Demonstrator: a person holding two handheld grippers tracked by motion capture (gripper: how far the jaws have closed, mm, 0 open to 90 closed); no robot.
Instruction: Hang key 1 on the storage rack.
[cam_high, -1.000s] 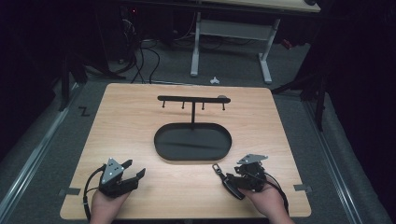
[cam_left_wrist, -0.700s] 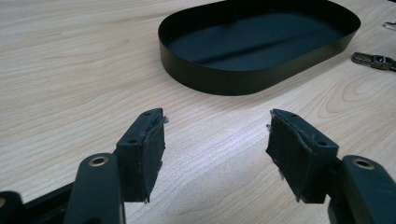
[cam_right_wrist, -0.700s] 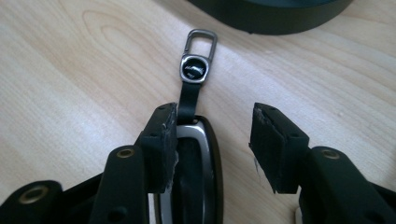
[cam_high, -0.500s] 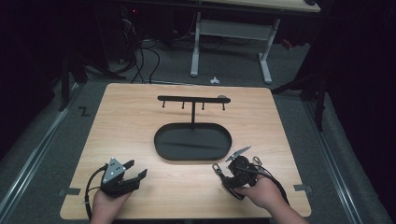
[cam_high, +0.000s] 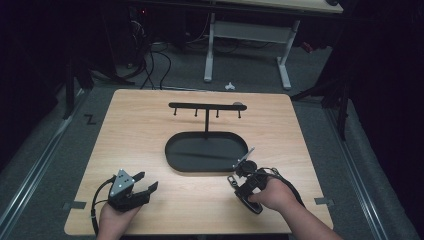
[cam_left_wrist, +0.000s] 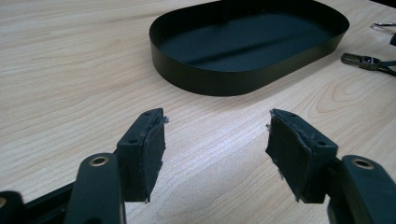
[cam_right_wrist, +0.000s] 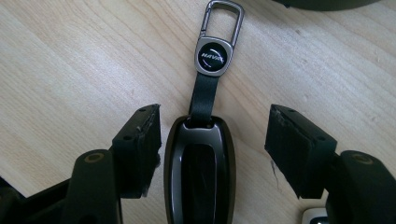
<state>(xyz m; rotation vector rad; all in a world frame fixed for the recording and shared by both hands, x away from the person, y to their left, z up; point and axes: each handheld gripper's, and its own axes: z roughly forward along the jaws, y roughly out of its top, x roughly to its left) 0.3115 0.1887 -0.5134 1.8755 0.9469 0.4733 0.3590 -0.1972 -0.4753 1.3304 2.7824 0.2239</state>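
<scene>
Pale wood worktop (cam_high: 150, 125) in dark room; car key fob (cam_right_wrist: 201, 168) lay flat, carabiner-end away, between the just-opened, released right hand-held gripper (cam_right_wrist: 212, 140) pads.

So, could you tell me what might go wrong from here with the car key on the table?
The right hand-held gripper has just been opening; its jaws straddle the car key unevenly, left pad much nearer, so closing may twist it. The clip lies close to the black tray and could snag its rim when lifted.
</scene>
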